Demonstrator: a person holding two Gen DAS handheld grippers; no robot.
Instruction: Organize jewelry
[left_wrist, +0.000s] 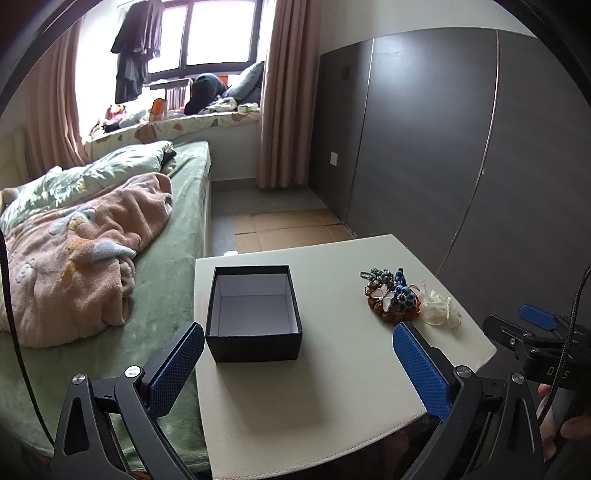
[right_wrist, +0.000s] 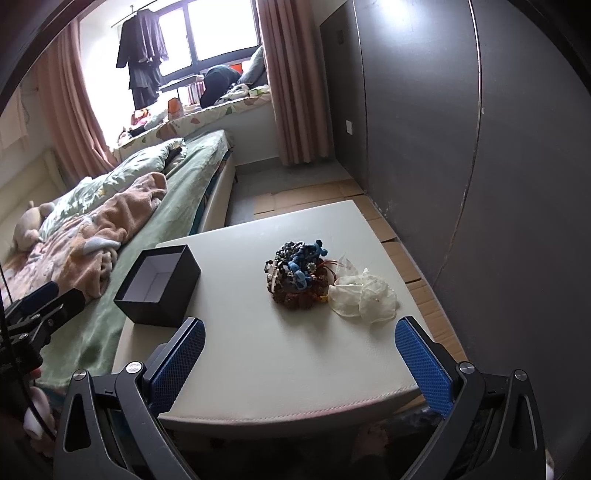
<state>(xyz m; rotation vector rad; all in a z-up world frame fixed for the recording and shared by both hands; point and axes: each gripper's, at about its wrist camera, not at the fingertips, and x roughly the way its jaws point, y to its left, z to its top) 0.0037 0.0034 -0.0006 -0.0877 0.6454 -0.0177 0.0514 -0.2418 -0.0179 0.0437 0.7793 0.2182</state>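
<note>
An open black box (left_wrist: 254, 314) with a white, empty inside stands on the left part of a small white table (left_wrist: 332, 384); it also shows in the right wrist view (right_wrist: 159, 286). A heap of jewelry (left_wrist: 392, 295) with blue, brown and white pieces lies on the table's right part, next to a sheer white pouch (left_wrist: 439, 304). In the right wrist view the jewelry heap (right_wrist: 300, 275) and pouch (right_wrist: 364, 297) lie ahead. My left gripper (left_wrist: 299, 363) is open and empty, just short of the box. My right gripper (right_wrist: 300, 363) is open and empty over the table's near edge.
A bed (left_wrist: 110, 236) with a green sheet and a pink blanket adjoins the table's left side. A dark wardrobe (left_wrist: 443, 140) runs along the right. Cardboard sheets (left_wrist: 291, 229) lie on the floor beyond the table.
</note>
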